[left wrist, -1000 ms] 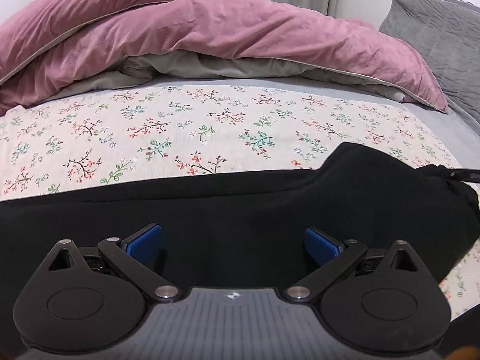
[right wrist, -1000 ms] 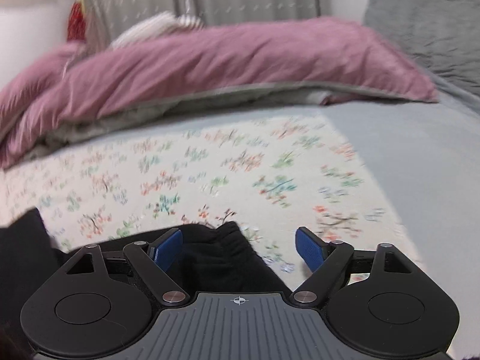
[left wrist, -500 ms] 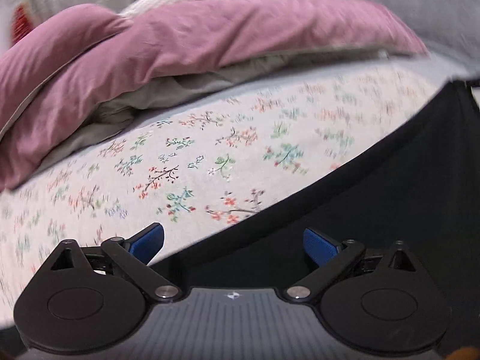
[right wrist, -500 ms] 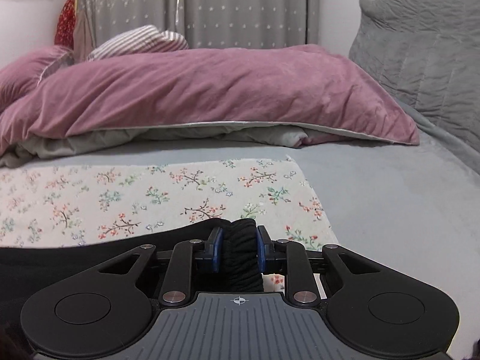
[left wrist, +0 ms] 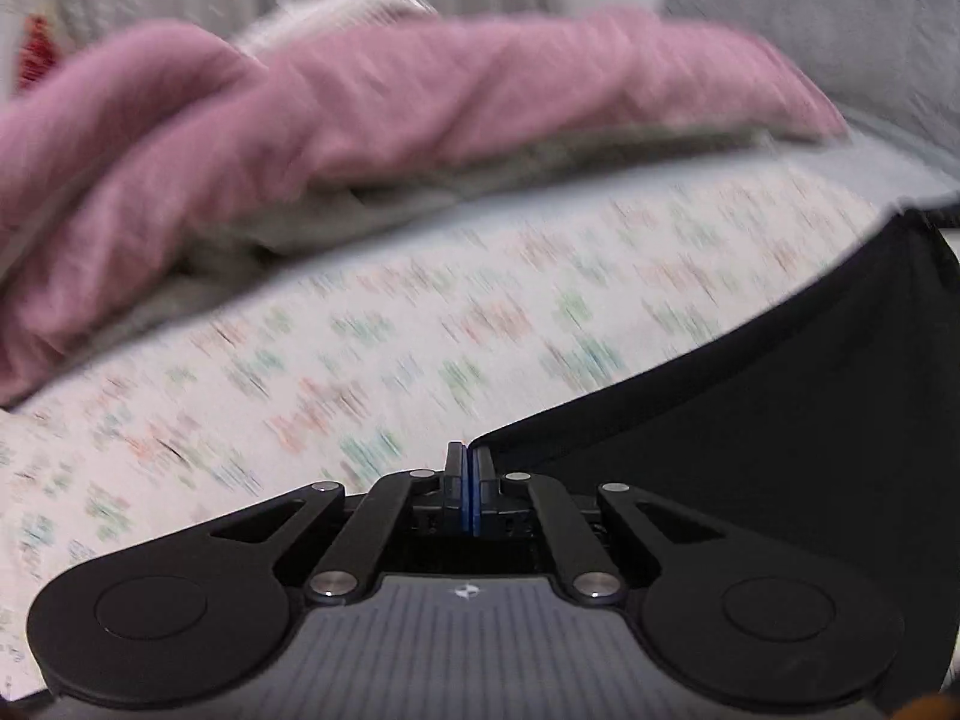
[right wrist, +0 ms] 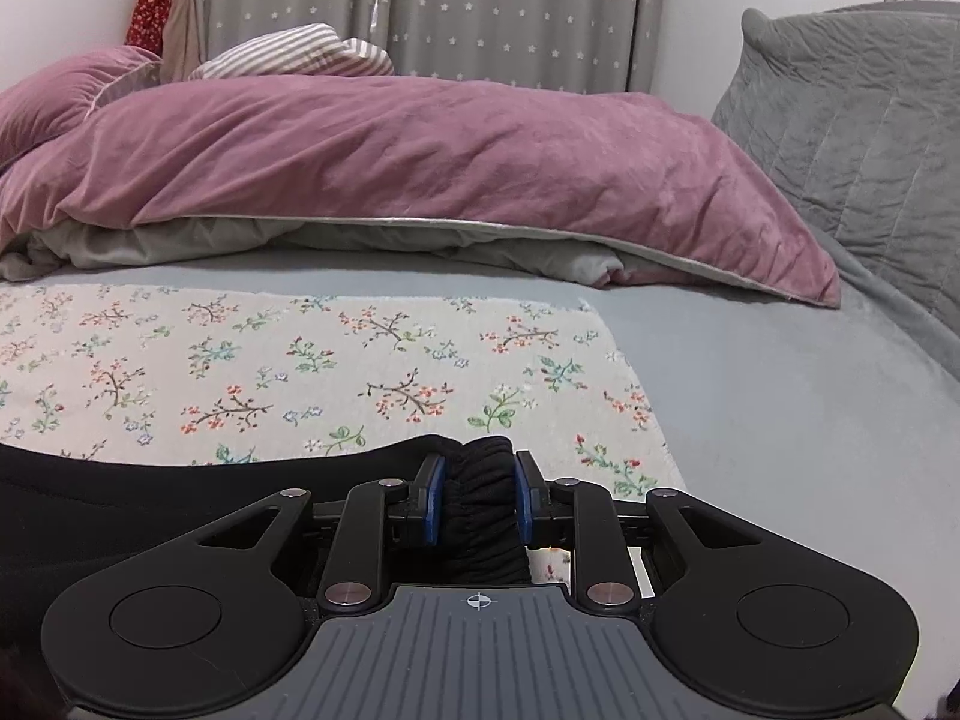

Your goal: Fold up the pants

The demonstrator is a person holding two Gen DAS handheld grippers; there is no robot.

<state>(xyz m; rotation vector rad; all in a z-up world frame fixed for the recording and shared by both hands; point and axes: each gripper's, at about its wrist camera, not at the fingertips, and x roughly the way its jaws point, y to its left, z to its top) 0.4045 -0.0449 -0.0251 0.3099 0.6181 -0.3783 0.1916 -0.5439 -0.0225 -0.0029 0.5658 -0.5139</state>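
The black pants (left wrist: 750,420) lie on the floral sheet (left wrist: 420,330) and fill the right of the blurred left wrist view. My left gripper (left wrist: 468,468) is shut, its blue pads pressed together at the pants' left edge; whether cloth sits between them I cannot tell. In the right wrist view the pants (right wrist: 90,516) stretch off to the left. My right gripper (right wrist: 477,480) is shut on the gathered black waistband (right wrist: 480,504), bunched between the blue pads.
A pink duvet (right wrist: 420,168) is heaped along the back of the bed over a grey blanket. A grey quilted pillow (right wrist: 852,138) stands at the right, a striped pillow (right wrist: 294,51) and curtains behind. Grey bedsheet (right wrist: 780,396) lies right of the floral sheet (right wrist: 300,360).
My left gripper swung left along the pants to their edge and closed from wide open. My right gripper closed on the waistband and holds it, moving slightly.
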